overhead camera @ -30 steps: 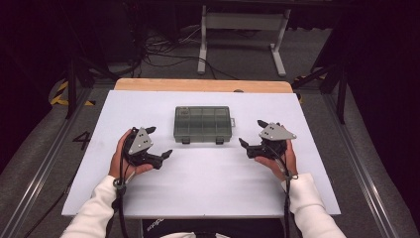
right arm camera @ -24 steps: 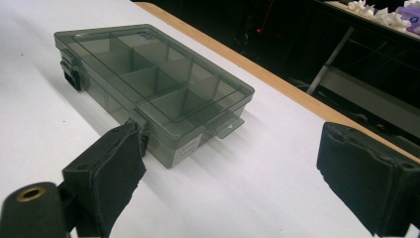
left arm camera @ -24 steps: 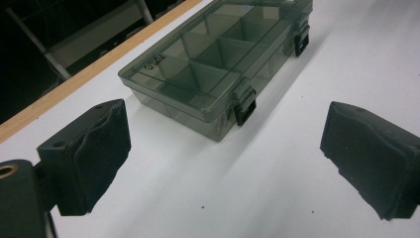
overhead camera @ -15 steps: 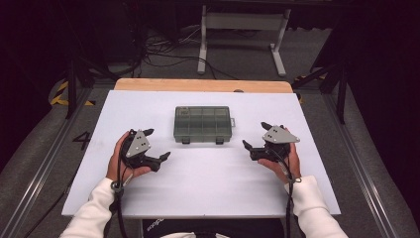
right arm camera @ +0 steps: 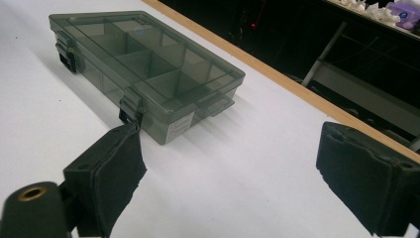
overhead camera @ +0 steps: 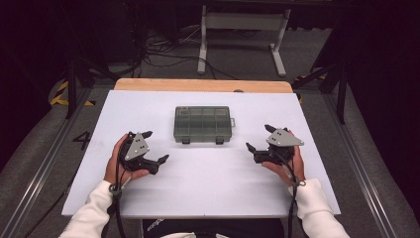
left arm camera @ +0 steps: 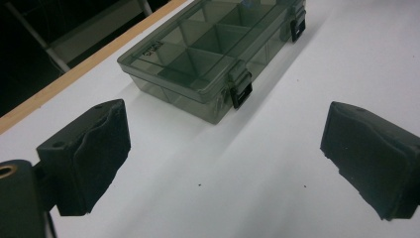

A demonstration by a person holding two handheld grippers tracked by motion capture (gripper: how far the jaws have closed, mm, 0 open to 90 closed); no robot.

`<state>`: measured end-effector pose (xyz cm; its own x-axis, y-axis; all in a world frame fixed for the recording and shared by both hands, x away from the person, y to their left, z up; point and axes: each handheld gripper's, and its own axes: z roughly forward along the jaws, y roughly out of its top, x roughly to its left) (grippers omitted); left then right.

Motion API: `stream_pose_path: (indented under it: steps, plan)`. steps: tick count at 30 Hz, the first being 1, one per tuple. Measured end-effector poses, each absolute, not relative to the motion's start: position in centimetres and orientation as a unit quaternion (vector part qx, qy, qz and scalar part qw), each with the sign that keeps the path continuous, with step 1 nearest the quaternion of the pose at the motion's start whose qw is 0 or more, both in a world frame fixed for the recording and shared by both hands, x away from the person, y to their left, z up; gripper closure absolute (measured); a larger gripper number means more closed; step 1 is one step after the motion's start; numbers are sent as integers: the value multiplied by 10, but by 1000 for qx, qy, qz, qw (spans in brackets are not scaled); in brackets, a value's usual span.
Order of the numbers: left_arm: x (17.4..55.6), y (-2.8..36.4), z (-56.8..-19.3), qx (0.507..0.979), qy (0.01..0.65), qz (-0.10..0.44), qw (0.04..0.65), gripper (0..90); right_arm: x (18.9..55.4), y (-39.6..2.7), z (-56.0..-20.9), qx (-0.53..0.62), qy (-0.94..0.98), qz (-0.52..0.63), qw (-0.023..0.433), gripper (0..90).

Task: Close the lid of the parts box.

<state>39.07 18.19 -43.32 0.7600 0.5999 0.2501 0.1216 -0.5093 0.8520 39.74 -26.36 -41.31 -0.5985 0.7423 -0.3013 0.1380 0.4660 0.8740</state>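
A white table (overhead camera: 208, 193) takes up the middle of the high view, a wooden strip along its far edge, dark floor and cables beyond. Just above the centre of the frame sits the smoky compartment box (overhead camera: 203, 124), lid down, its two black latches (left arm camera: 241, 94) on the side facing the person. The left gripper (overhead camera: 154, 162) rests at lower left and the right gripper (overhead camera: 253, 151) at lower right, each well apart from the box, flanking it. Both sets of jaws stand wide apart with nothing between them; the gripper views show bare table in each gap. To my eye the work in hand is opening the box. It would go best with one gripper coming in square to a latch, one pad under its lower lip, while the other steadies the box's far corner so the light case does not skid on the slick surface.
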Motion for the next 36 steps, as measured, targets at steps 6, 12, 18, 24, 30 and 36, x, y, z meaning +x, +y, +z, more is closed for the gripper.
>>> stream_pose_path:
  steps: [6,12,18,24,30,36]
  plan:
    - [387,186,-434,826,221,270,443,59,393,-268,-414,283,782,430,351,112]
    - [383,191,-435,827,223,271,440,59,389,-271,-414,282,781,431,352,111]
    - [380,196,-437,826,227,272,438,58,385,-274,-414,281,783,428,353,110]
    - [377,200,-439,828,229,274,433,58,381,-277,-414,281,783,426,356,107]
    - [373,204,-441,829,234,273,428,58,377,-279,-415,279,785,422,357,103]
    - [368,212,-445,831,241,274,421,57,371,-285,-416,283,784,422,356,100]
